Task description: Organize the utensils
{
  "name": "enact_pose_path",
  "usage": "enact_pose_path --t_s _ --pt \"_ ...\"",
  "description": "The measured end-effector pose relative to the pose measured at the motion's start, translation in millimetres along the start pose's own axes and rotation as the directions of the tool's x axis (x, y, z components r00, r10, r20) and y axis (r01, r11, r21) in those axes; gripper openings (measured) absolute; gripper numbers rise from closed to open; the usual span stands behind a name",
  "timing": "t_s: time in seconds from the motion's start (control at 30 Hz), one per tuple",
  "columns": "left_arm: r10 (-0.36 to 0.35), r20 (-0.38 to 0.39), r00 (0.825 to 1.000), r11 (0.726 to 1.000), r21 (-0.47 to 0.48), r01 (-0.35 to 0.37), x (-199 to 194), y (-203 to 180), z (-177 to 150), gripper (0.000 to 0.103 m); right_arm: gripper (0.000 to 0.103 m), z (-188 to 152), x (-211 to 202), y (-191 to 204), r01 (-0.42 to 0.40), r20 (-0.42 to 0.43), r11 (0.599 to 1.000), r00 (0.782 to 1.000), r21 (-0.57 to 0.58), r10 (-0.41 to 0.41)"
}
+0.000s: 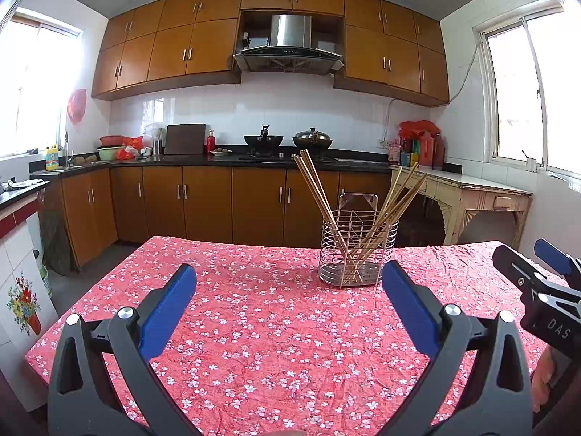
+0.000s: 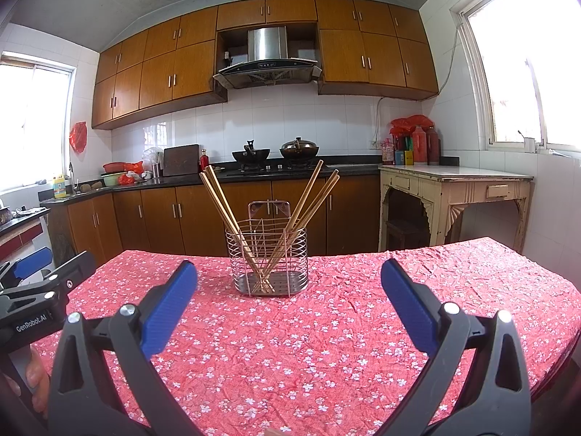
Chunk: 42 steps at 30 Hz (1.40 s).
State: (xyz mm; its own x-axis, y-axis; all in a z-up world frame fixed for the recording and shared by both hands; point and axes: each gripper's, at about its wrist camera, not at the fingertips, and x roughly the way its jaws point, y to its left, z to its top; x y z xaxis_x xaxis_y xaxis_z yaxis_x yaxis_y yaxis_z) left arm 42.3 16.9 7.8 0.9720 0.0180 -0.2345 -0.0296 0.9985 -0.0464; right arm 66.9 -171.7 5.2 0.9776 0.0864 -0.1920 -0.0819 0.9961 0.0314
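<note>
Both grippers, left gripper [image 1: 289, 299] and right gripper [image 2: 289, 296], gape empty; ahead, chopsticks [image 2: 221, 203] stand in the wire holder [image 2: 267, 259], apparently finished.

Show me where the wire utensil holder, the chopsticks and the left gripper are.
wire utensil holder [image 2: 268, 254], right wrist view, front wires
chopsticks [image 2: 221, 200], right wrist view, left bundle's shafts
left gripper [image 1: 288, 278], left wrist view, midway between its fingertips

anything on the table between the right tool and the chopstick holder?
No. In the right wrist view, only bare floral tablecloth lies between the open right tool and the wire holder of chopsticks. The left wrist view agrees.
</note>
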Motion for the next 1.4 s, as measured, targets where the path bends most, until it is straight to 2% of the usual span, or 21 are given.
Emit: enact_pose_path --t_s 1.4 --pt "0.008 0.001 1.000 1.000 -0.003 -0.008 -0.3 -4.6 1.3 0.101 0.099 -2.0 0.8 -1.3 0.000 0.001 1.000 1.000 0.003 0.000"
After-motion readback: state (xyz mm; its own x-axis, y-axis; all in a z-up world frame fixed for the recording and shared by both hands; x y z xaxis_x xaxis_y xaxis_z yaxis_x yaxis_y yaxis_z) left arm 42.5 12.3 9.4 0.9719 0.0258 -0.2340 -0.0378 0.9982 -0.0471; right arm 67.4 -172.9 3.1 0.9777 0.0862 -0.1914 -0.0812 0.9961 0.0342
